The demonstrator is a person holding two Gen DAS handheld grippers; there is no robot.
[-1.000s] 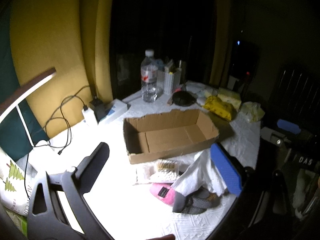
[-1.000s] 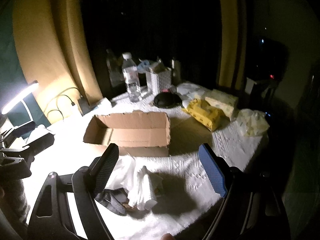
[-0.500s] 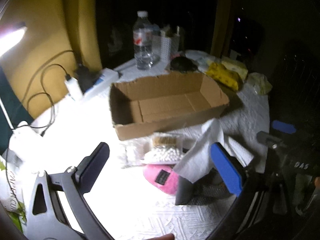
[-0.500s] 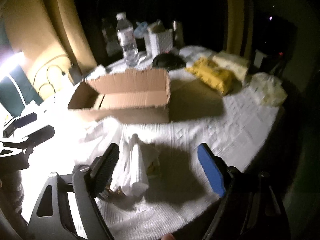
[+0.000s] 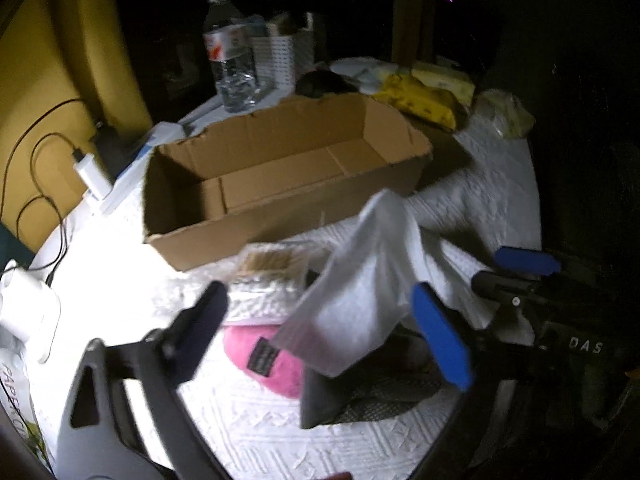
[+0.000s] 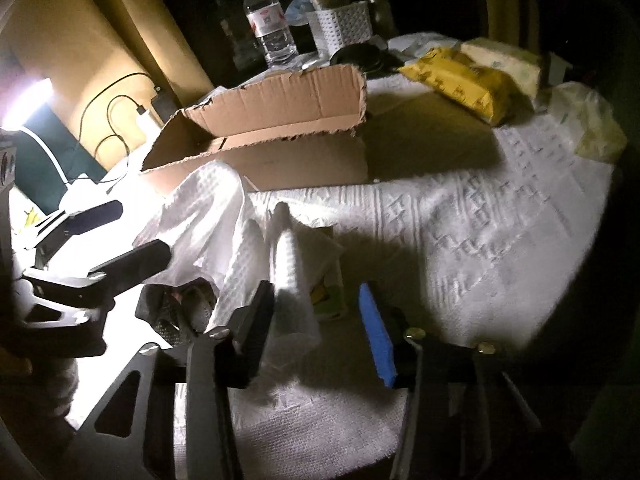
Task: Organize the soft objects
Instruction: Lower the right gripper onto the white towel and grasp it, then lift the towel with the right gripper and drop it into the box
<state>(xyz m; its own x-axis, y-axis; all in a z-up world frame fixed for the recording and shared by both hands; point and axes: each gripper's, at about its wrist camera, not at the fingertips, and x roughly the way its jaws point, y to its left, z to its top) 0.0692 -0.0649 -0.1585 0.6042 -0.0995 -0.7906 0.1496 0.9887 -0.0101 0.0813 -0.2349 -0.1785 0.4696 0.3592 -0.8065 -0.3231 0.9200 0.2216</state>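
An empty cardboard box stands open on the white tablecloth; it also shows in the right wrist view. In front of it lies a pile: a white cloth, a pink plush, a grey mesh item and a clear bag of cotton swabs. My left gripper is open, low over the pile, its fingers either side of the cloth. My right gripper is open, close over the white cloth and a small package.
A water bottle, a white basket, a black object, yellow packs and a pale bag sit behind the box. Chargers and cables lie at the left. The table edge is close at the right.
Both grippers have moved forward and down toward the pile in front of the box. The jaws stay open and nothing has been taken hold of.
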